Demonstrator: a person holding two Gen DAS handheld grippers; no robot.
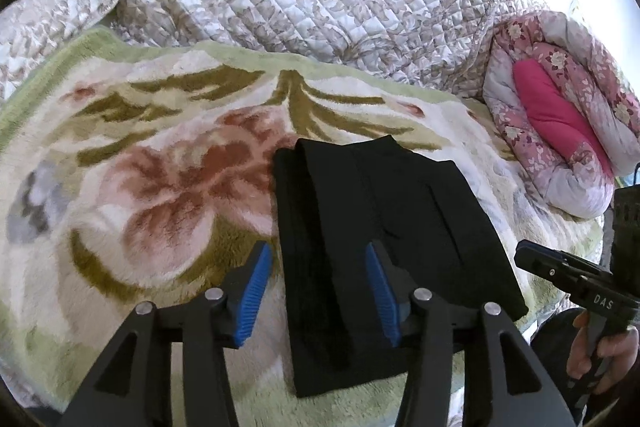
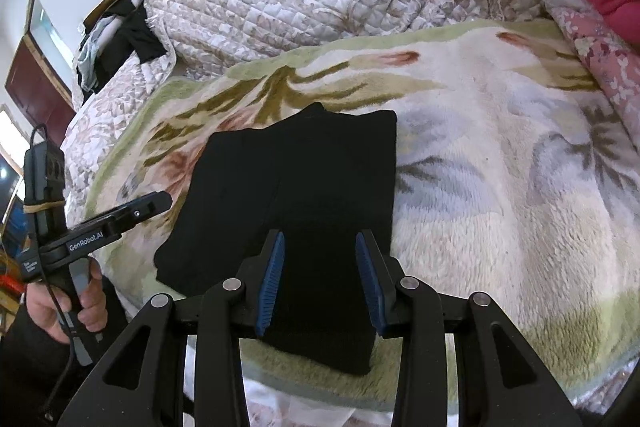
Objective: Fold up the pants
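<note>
The black pants (image 1: 384,227) lie folded on the flowered blanket (image 1: 140,187), under both grippers. The left gripper (image 1: 320,291) has its fingers apart above the pants' left edge, not pressing on the cloth. The right gripper (image 2: 320,279) also has its fingers apart, over the near end of the pants.
</note>
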